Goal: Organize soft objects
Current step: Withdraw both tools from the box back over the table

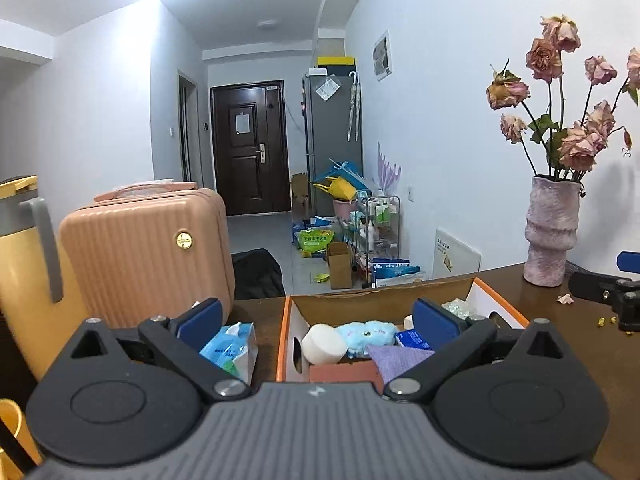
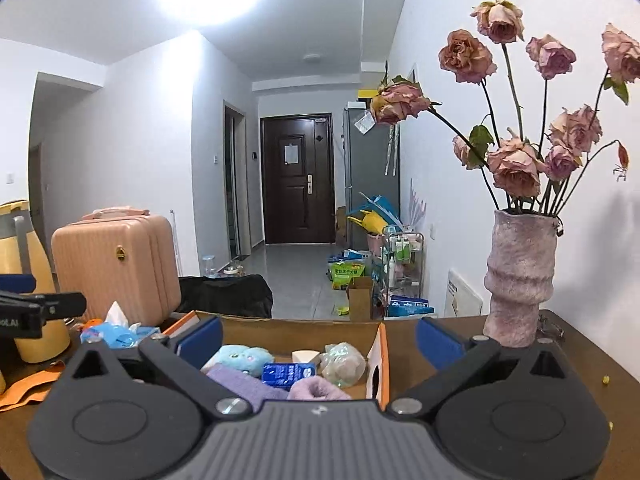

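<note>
A brown corrugated cardboard box with an orange edge holds a fluffy blue plush toy, a glossy blue plastic packet and nubby lilac cloth, on a smooth dark wood table where, at two o'clock, stands a rough matt pink vase

Both wrist views ride low over the brown surface, looking nearly level down the hallway toward the dark door. The left view sits close behind the cardboard box, at its left end; the right view looks from farther right, near the vase. They share box, vase, pink suitcase and door.
</note>
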A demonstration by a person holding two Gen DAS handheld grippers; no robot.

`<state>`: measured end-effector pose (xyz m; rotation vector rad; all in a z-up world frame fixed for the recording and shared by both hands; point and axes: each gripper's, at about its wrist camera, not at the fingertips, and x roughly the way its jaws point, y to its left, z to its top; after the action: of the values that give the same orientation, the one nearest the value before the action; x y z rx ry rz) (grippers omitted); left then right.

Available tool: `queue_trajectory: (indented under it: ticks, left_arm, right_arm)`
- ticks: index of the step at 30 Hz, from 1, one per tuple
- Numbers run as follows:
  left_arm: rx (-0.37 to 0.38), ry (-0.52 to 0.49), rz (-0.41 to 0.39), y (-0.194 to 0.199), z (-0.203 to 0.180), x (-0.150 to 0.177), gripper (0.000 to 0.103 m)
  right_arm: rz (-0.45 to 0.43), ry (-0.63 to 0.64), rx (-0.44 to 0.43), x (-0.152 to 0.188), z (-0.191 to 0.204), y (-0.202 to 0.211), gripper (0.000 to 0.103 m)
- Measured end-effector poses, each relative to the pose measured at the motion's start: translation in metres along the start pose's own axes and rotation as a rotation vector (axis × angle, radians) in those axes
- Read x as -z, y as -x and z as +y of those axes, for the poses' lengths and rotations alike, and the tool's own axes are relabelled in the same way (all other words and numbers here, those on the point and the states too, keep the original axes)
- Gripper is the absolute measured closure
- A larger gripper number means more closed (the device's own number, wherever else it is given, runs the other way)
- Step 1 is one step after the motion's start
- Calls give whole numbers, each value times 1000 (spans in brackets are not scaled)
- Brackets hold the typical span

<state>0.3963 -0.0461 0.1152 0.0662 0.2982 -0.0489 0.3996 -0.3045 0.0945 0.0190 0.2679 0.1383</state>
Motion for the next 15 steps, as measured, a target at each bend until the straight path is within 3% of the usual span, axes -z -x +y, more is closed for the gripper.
queue_trajectory:
  ticks: [8, 15]
  left_arm:
    - [-5, 41, -28, 46, 10, 19, 0]
    - [-11, 23, -38, 139, 17, 75, 0]
  right_arm:
    - [-56, 19, 31, 6, 18, 45, 0]
    - [-71, 65, 54, 49, 45, 135, 0]
